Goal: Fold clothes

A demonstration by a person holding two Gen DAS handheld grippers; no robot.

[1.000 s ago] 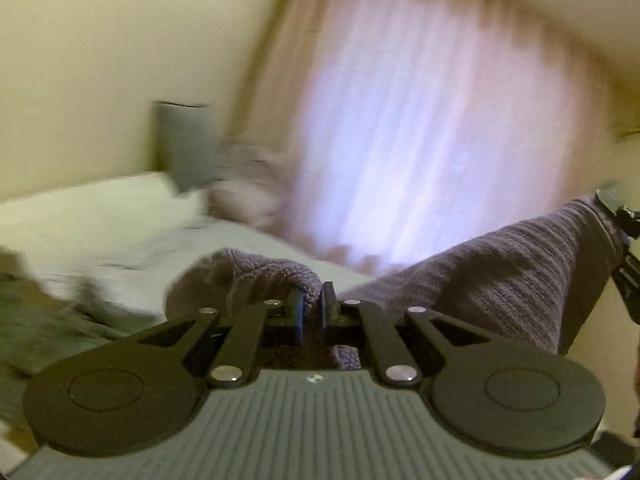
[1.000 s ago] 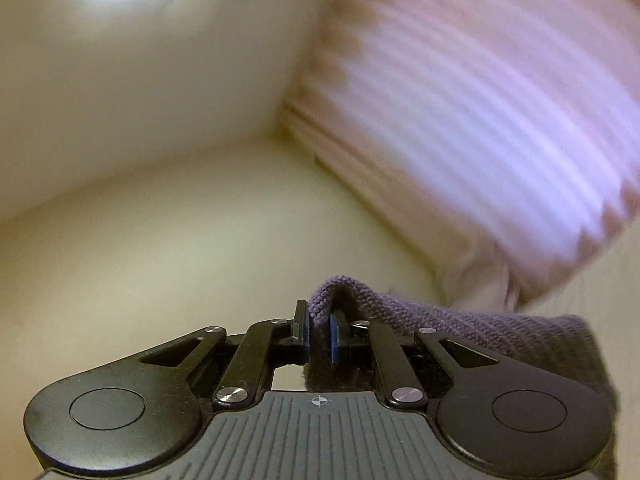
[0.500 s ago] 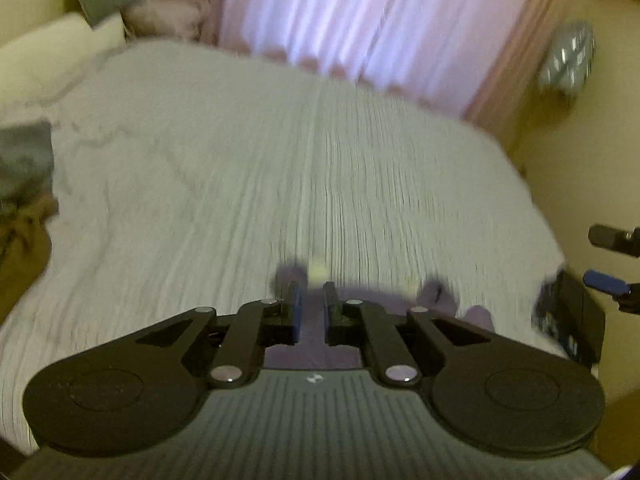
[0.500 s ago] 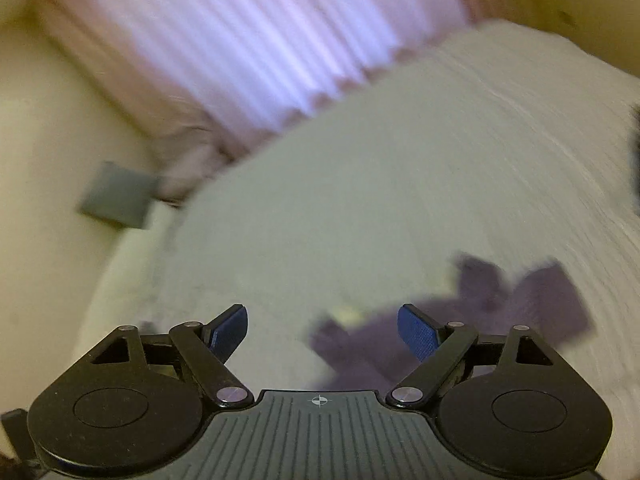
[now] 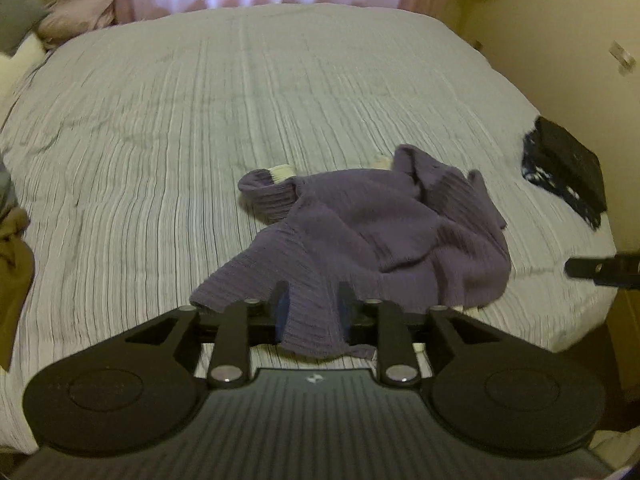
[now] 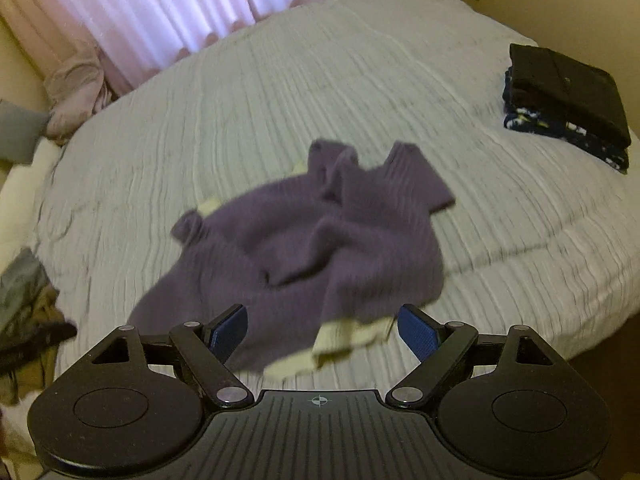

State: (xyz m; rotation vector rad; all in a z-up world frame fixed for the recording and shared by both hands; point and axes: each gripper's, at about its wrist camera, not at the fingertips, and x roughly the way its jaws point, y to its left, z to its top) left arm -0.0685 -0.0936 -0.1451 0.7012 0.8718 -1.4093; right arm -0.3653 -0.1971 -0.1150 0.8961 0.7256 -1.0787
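L gripper [image 5: 310, 312] jaws parted, a flap of the crumpled purple ribbed-knit sweater [image 5: 372, 236] between them, grip unclear. R gripper [image 6: 322, 330] jaws spread wide, holding nothing. Sweater lies mid-bed on the pale striped bedspread [image 5: 160, 140]. Folded dark clothes stack [image 6: 568, 96] at 2 o'clock; pink curtains [image 6: 180, 12] beyond.

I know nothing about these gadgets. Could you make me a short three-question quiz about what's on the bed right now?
1. True or false: the purple sweater lies neatly folded on the bed.
2. Which hand-held gripper stands wide open: A) left B) right?
3. Fill in: the folded dark clothes stack sits near the bed's ____ edge.

Key: 1 false, it is crumpled; 2 B; 3 right.
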